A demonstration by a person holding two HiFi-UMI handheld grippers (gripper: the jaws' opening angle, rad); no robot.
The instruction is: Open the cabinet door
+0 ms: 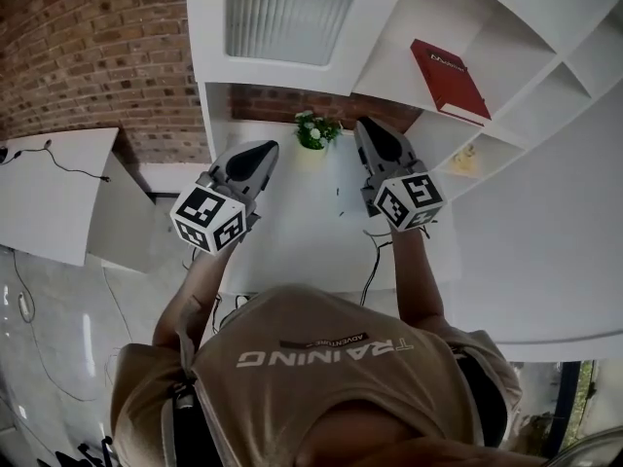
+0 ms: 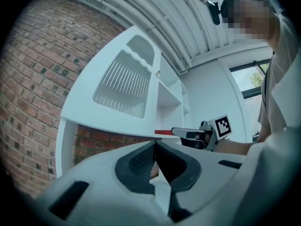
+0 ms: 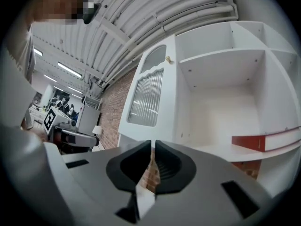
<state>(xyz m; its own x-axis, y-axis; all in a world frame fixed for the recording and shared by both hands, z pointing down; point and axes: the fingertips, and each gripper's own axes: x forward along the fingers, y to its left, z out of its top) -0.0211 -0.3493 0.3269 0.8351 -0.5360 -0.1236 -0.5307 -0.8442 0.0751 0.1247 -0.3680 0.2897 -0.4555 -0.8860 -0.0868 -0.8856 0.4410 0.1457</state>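
Observation:
The white cabinet door (image 1: 282,13) with a ribbed glass panel hangs above the desk and looks closed. It also shows in the left gripper view (image 2: 124,84) and the right gripper view (image 3: 146,98). A small knob (image 3: 167,59) sits near the door's upper right edge. My left gripper (image 1: 263,150) is held up below the door, jaws shut on nothing (image 2: 155,143). My right gripper (image 1: 369,125) hangs level beside it, under the open shelves, also shut and empty (image 3: 153,145). Neither gripper touches the door.
Open white shelves (image 1: 506,56) to the door's right hold a red book (image 1: 448,81). A small potted plant (image 1: 316,130) stands on the white desk (image 1: 292,236) against a brick wall (image 1: 88,47). A second white table (image 1: 49,193) stands at the left.

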